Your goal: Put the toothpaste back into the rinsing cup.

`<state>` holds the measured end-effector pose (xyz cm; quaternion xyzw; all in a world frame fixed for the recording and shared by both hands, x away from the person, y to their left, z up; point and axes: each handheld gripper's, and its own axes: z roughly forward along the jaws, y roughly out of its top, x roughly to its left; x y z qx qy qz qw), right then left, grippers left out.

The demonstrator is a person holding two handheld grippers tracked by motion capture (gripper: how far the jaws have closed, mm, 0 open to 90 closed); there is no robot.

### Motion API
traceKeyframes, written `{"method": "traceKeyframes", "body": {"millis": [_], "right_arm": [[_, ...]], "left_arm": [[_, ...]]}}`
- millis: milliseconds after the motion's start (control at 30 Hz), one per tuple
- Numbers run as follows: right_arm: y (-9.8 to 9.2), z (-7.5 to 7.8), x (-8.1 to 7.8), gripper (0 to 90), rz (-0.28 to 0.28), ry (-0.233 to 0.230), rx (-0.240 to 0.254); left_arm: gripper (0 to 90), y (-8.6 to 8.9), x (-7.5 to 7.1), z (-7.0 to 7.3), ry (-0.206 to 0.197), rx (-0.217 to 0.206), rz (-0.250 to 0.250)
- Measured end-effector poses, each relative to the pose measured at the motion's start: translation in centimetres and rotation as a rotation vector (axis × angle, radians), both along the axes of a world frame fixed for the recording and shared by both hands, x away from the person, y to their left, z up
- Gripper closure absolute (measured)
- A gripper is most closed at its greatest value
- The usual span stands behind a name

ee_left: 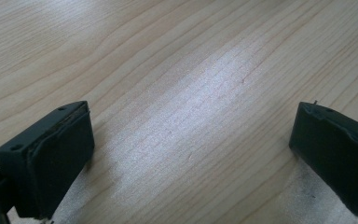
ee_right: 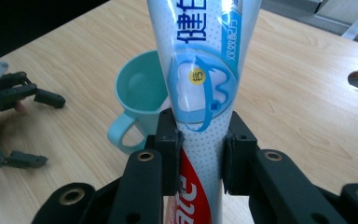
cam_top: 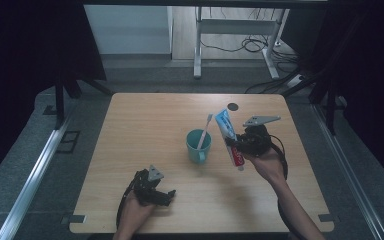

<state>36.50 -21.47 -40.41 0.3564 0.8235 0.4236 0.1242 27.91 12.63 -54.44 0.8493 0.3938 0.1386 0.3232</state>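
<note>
My right gripper [cam_top: 236,143] [ee_right: 200,154] is shut on a white, blue and red toothpaste tube [cam_top: 230,136] [ee_right: 200,79], held up above the table just right of a teal mug [cam_top: 198,145] [ee_right: 137,100]. A toothbrush [cam_top: 204,131] stands in the mug. The pads press the tube's sides in the right gripper view. My left gripper [cam_top: 164,196] [ee_left: 191,154] rests low at the table's front left, jaws wide apart over bare wood with nothing between them; its black fingers [ee_right: 42,98] lie to the left in the right gripper view.
The light wooden table [cam_top: 145,130] has a round dark hole [cam_top: 233,106] near its far right edge. Metal rails run along the floor on both sides. A white desk frame and cables stand beyond the table's far side.
</note>
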Motion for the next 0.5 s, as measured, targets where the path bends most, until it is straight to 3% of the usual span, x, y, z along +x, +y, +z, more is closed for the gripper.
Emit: {"method": "traceKeyframes", "body": {"millis": [233,500], "right_arm": [[1.0,0.9,0.1,71.9,0.011,-0.039,0.008],[2.2,1.6,0.6,71.9,0.021,-0.051,0.031]], "left_arm": [[0.0,0.0,0.0,0.0,-0.001,-0.006,0.004],[0.0,0.0,0.0,0.0,-0.001,-0.005,0.004]]}}
